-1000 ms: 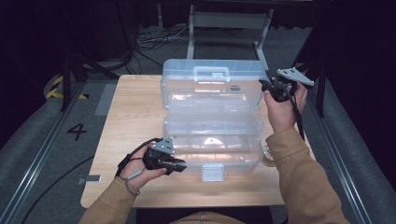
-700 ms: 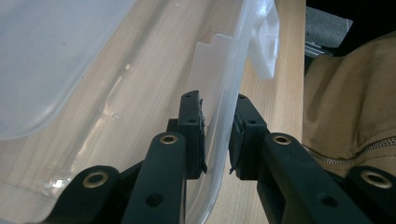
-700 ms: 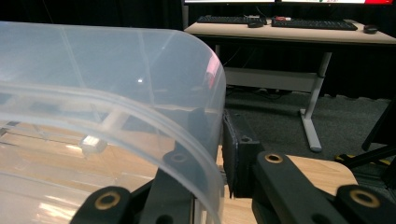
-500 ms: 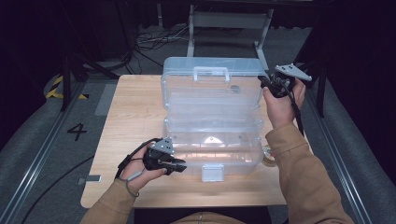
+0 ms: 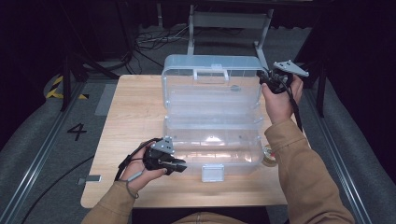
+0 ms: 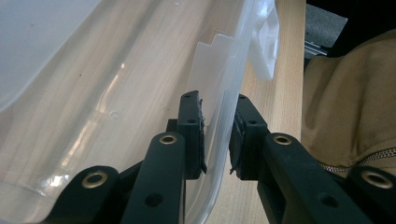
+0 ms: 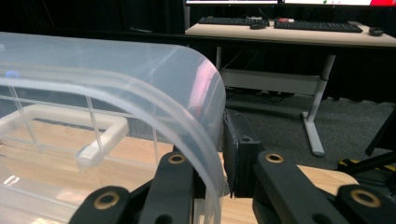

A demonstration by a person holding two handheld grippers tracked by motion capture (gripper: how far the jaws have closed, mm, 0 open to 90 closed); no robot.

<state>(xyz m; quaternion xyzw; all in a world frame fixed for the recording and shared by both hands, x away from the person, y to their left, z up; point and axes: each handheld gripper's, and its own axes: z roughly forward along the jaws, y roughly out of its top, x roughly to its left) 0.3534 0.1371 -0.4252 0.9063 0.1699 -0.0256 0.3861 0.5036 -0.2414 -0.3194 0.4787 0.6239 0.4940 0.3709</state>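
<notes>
Dark curtains and cable-strewn floor ring a pale wooden tabletop (image 5: 135,112), and on it sits a clear plastic box (image 5: 212,149) with its lid (image 5: 210,86) swung up and standing nearly upright along the far side of the base. The box's long axis runs left to right across the person's front, with a white latch (image 5: 211,172) on its near wall and a moulded handle (image 5: 209,73) on the raised lid.

Relative to the box, the left gripper (image 5: 180,164) is at the near left corner. In the left gripper view its fingers (image 6: 191,135) straddle the thin front wall, one inside and one outside, drawn close to it; the outer one looks pressed against the plastic, but I cannot tell whether the inner one touches. The right gripper (image 5: 264,80) is at the lid's upper right corner, and the right gripper view shows its fingers (image 7: 238,158) closed on the curved lid edge, the wall sandwiched between them.

A small round tape roll (image 5: 268,156) lies just beside the box's right end, partly hidden by the sleeve.

The coming move likely turns on the hinge line between base and lid: the right hand alone holds the lid, above and beyond the hinge, so swinging it would arc toward or away from the person while the left steadies the base.
</notes>
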